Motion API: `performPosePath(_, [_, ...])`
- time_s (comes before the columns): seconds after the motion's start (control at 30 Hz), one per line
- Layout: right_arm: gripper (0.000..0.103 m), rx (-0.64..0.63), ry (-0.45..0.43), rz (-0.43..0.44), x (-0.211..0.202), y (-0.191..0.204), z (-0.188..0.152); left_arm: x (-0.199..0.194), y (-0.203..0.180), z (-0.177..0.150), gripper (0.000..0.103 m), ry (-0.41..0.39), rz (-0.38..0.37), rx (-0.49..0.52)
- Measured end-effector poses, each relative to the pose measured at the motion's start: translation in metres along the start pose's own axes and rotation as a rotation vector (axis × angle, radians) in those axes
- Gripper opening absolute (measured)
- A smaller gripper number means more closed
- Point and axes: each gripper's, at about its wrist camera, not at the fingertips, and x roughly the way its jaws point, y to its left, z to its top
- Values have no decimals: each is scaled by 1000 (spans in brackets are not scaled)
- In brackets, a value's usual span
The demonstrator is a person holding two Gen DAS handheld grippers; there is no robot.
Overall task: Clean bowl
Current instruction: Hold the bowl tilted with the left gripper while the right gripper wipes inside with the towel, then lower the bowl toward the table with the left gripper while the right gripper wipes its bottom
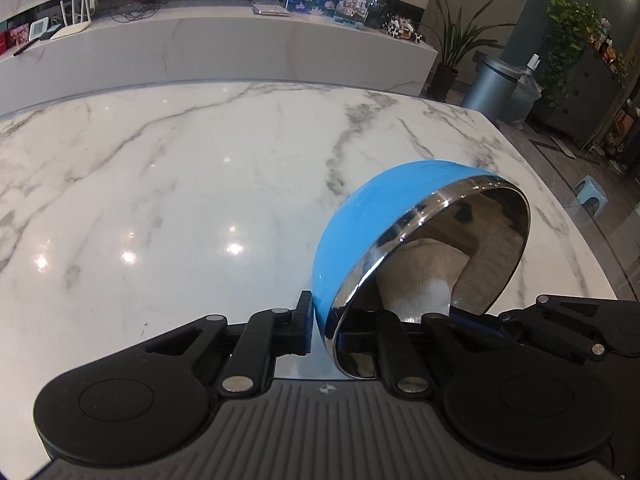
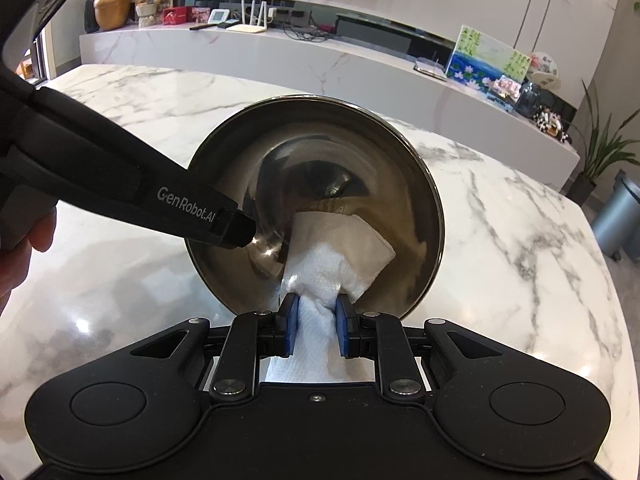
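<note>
The left gripper [image 1: 324,330] held the bowl [image 1: 352,232] by its rim, one finger pressed against the blue outer wall and the other inside the steel hollow, so that its fingers were clamped on the bowl's edge. The bowl was tipped on its side above the marble worktop [image 1: 180,184], its blue back turned to the left and its polished mouth facing to the right, toward the other tool. Whether any part of it touched the worktop could not be told from either view. In the right wrist view the same bowl [image 2: 400,184] showed its mirror-bright inside full on, and the left gripper [image 2: 236,232] reached in from the left, its black body marked with a pale maker's name, its tip set over the near rim. A hand [image 2: 20,252] showed at the left edge of that view, behind the tool. The right gripper [image 2: 316,328] had its blue-padded fingers [image 2: 292,332] pinched shut on a folded white paper towel [image 2: 328,276], bunched narrow where the pads squeezed it. The free end of the towel spread out into the lower part of the bowl's hollow and lay against the steel there. From the left wrist view the towel [image 1: 420,280] appeared inside the bowl as well, pale against the metal lining.
</note>
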Motion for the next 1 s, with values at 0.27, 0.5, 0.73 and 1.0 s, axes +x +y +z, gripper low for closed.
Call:
performPosePath(0.27, [17, -12, -104, 39, -31, 0, 8, -9, 16, 5, 10, 78, -3, -85])
performPosePath(0.5, [17, -21, -139, 50, -27, 7, 18, -12, 14, 2, 9, 136, -12, -53])
performPosePath(0.73, [17, -17, -108, 33, -3, 8, 25, -9, 19, 3, 8, 144, -27, -46])
performPosePath(1.0, [17, 4, -63, 56, 9, 5, 31, -6, 26, 7, 8, 148, -66, -81])
